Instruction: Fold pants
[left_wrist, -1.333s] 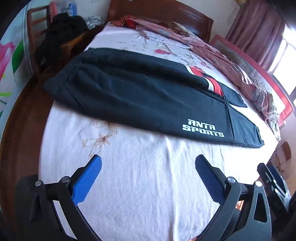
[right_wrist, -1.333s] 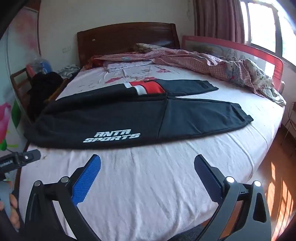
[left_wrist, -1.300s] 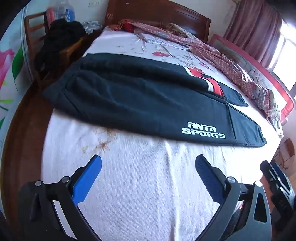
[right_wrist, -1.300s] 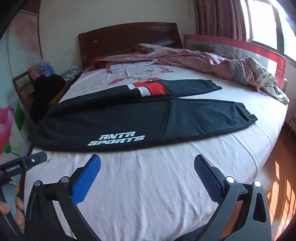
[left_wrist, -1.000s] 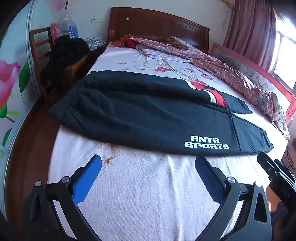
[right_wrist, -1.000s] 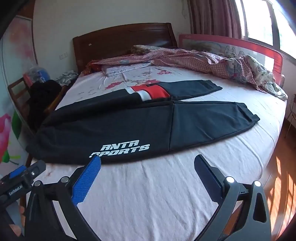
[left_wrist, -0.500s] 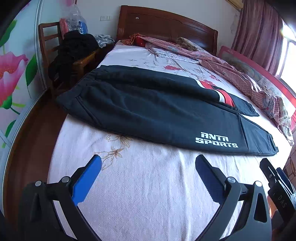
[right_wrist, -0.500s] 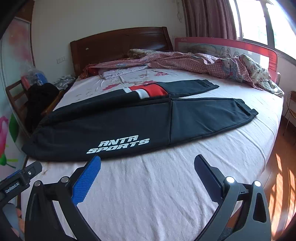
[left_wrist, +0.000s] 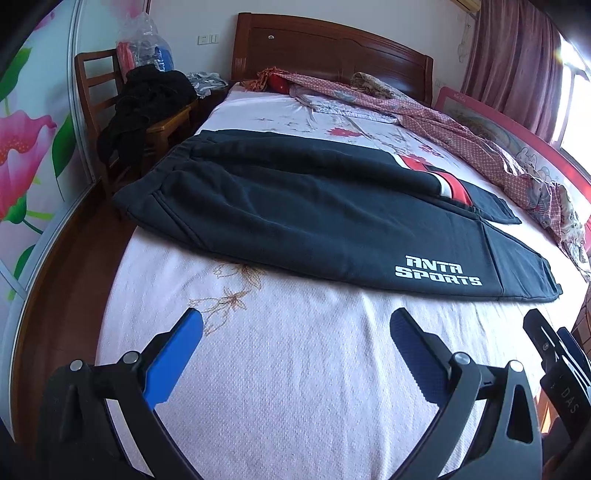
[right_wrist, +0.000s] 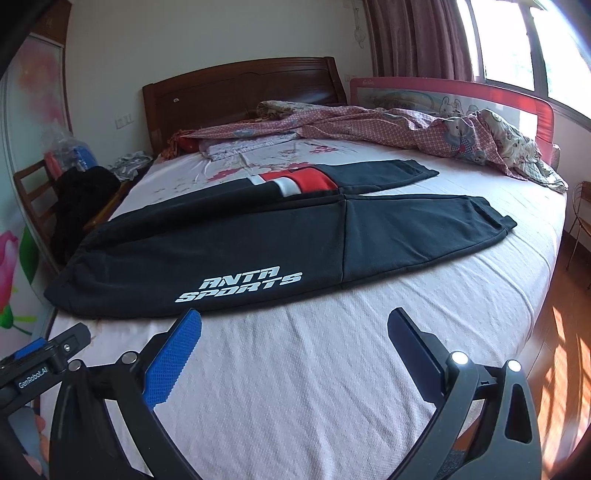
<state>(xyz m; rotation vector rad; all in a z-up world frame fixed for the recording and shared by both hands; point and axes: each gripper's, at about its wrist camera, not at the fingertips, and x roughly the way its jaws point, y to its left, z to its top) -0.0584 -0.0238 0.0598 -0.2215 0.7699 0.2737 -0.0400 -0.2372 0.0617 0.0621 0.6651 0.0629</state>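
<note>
pants (left_wrist: 314, 218): black, spread flat across the bed (left_wrist: 295, 369), waistband at the left edge, cuffs to the right. Not yet folded.
legs: near leg carries white ANTA SPORTS print (right_wrist: 240, 288); far leg has a red and white band (right_wrist: 299, 182), partly tucked behind the near leg.
waistband: left end droops over the mattress edge in the right wrist view; what's below it is hidden.
left gripper (left_wrist: 295, 330): jaws wide apart, nothing between them, hanging over bare sheet near the pants' front edge, not touching them.
right gripper (right_wrist: 293, 328): jaws wide apart, empty, near the printed leg; its left blue pad (right_wrist: 173, 362) overlaps the hem in view, contact can't be judged.
each gripper's body: cut off by the bottom frame edge.
hand (right_wrist: 35, 439): only a sliver shows at the lower left, behind the left gripper.
quilt (right_wrist: 406, 129): crumpled pink check, far right, along the red rail (right_wrist: 443, 90).
chair (left_wrist: 110, 110): far left, mostly buried under dark clothes (left_wrist: 144, 107).
bag (left_wrist: 146, 48): behind the chair, contents hard to make out.
</note>
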